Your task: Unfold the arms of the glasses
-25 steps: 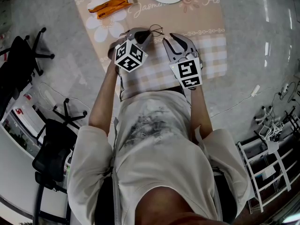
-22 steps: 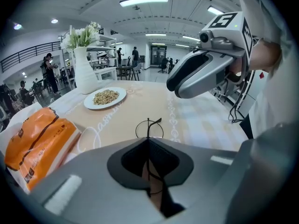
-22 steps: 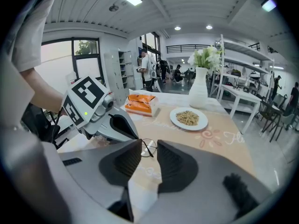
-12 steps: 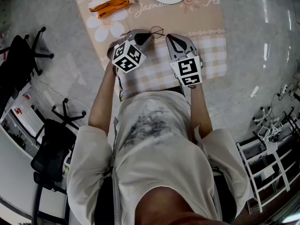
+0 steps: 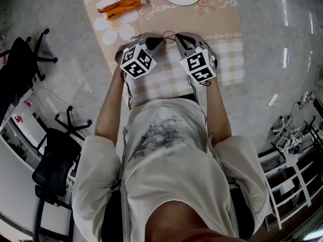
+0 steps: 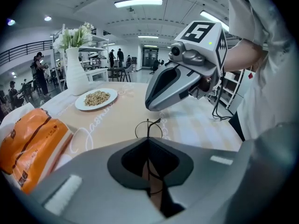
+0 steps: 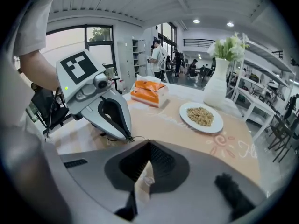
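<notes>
Glasses [image 6: 148, 129] pinched edge-on in L hand-held gripper [image 6: 148, 143], frame pointing straight ahead. R hand-held gripper [image 6: 150, 107], jaws just closed shut, empty, tip just above folded arm [image 6: 156, 121].

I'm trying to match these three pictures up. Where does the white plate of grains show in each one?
Head view: the plate sits at the top edge, right of centre.
Left gripper view: the plate is left of centre, in front of the white vase.
Right gripper view: the plate is right of centre, below the vase.
Shared landmark: the orange packet, lying left of the plate in all three.
</notes>
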`<state>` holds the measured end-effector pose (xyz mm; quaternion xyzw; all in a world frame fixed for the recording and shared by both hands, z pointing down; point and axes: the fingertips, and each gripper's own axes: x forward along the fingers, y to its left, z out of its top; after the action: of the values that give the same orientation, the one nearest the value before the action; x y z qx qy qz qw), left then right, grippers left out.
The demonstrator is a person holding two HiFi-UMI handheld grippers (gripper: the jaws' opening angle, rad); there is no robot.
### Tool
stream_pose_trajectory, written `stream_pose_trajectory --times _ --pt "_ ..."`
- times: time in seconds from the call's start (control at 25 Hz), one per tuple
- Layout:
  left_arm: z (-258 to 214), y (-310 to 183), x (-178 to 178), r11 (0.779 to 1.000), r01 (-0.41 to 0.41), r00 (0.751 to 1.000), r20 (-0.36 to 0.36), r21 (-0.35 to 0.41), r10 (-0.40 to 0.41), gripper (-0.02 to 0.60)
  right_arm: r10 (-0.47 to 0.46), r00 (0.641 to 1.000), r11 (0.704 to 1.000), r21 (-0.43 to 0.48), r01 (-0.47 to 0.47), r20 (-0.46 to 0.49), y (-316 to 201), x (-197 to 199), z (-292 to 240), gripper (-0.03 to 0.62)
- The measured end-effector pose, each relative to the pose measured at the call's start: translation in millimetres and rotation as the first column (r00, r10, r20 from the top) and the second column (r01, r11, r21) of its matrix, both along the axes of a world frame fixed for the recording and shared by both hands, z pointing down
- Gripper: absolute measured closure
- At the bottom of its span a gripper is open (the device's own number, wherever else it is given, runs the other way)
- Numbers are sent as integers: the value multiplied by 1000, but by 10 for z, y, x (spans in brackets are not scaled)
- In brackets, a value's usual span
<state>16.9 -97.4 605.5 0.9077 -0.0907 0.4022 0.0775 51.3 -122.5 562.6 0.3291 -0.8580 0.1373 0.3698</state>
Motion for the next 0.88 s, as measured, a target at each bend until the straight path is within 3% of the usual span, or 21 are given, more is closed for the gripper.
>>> stream_pose_trajectory --times 0.36,0.88 --pt "12 -2 -6 1000 -10 1000 -3 -3 10 569 -102 994 994 -29 101 -38 -79 -121 163 577" --pt "26 0 -9 1000 -21 1000 -5 6 21 569 -158 985 985 -86 152 -64 -21 -170 301 577"
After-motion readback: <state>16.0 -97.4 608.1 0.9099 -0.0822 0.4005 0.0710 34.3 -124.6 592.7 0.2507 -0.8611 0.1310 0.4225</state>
